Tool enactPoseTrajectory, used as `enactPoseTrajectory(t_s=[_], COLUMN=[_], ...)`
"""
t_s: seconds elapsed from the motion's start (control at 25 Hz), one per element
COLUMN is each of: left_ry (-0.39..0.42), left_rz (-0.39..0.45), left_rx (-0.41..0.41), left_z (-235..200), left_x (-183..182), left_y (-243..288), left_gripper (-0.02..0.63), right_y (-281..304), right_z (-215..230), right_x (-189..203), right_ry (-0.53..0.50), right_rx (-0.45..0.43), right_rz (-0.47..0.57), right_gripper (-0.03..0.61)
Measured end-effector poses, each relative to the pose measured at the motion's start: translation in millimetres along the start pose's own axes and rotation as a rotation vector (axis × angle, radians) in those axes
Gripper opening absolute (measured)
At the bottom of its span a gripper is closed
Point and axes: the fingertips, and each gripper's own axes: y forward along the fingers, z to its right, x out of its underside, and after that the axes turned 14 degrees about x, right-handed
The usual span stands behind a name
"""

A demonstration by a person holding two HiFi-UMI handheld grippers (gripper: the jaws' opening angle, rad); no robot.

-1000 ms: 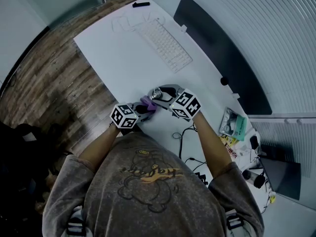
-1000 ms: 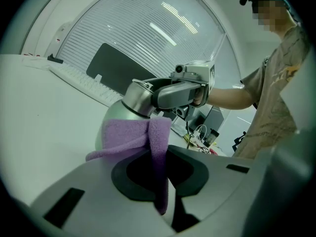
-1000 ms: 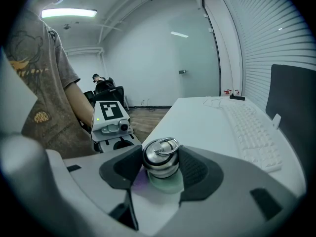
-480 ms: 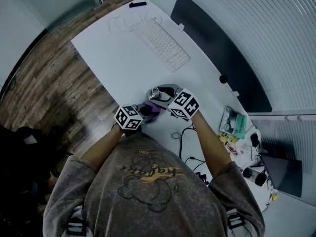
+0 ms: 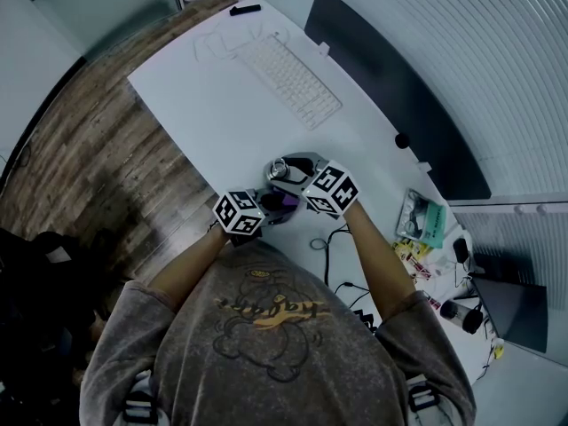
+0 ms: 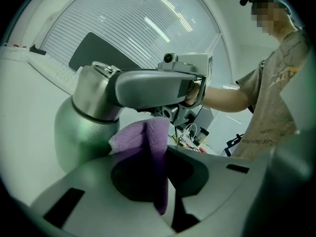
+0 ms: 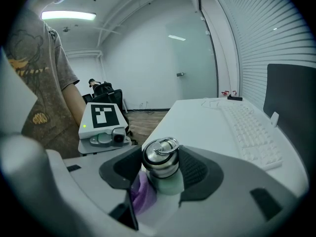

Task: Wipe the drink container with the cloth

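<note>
The drink container point(image 7: 161, 169) is a pale green bottle with a steel cap and a ring on top. It stands upright on the white desk point(image 5: 217, 105), with my right gripper point(image 7: 160, 174) shut on it just below the cap. In the left gripper view the bottle point(image 6: 81, 127) is at the left, and a folded purple cloth point(image 6: 150, 152) sticks up between the jaws of my left gripper point(image 6: 153, 181), pressed against the bottle's side. In the head view both grippers point(image 5: 238, 213) point(image 5: 330, 189) meet at the bottle point(image 5: 282, 171) near the desk's front edge, with the cloth point(image 5: 282, 203) between them.
A white keyboard point(image 5: 288, 80) lies further up the desk, with a dark monitor point(image 5: 395, 105) along the right edge. Cables and small packets point(image 5: 417, 224) clutter the desk by my right arm. A small black object point(image 5: 244, 9) sits at the far corner. Wooden floor point(image 5: 80, 158) lies left.
My left gripper with the cloth has moved right, closer in against the bottle. The right gripper and the bottle have stayed in place.
</note>
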Motion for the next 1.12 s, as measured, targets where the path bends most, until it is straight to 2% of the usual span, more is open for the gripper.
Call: enactPoseTrajectory(t_s=[0.32,0.68,0.88,1.12], left_ry=[0.022,0.076,0.125,0.204], left_rz=[0.015,0.03,0.092,0.195], left_rx=[0.026,0.021,-0.038,-0.162], left_z=[16,32,39,50], left_x=[-9,-30,-65,-127], left_y=[-1,-9,-23,-53], left_gripper=[0.051,0.051,0.051,0.051], right_y=[-7,-39,-79,-137], right_z=[5,23,43,51], right_x=[-4,-36,-57,-82], right_ry=[-0.007,0.108,0.163,0.185], right_rx=[0.051,0.143,0.268,0.429], right_rz=[0.013,0.161,0.27,0.436], right_gripper=[0.238,0.225,0.225,0.218])
